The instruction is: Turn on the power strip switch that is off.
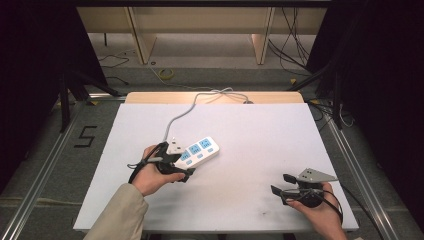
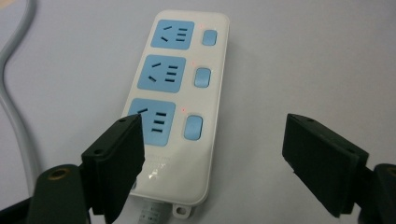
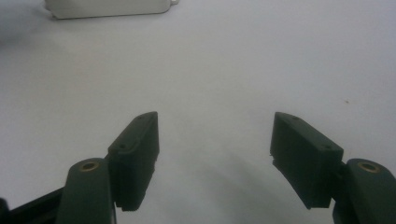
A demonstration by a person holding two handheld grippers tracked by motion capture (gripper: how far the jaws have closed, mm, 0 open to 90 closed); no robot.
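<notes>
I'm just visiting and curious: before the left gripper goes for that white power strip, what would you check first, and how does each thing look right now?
1. Left gripper jaws wide enough: ok. They stand apart with nothing between the pads.
2. Power strip lined up: ok. In the left gripper view its near end sits between the jaws, lying flat on the table.
3. Contact with the strip: cannot tell. The left jaw overlaps its corner in the picture.
4. Grey cable out of the way: ok. It runs off toward the far edge of the table.
5. Right gripper clear of the work: ok. It is open, apart from the strip.
6. Switch lights: cannot tell. Faint red dots show beside the blue buttons.
</notes>
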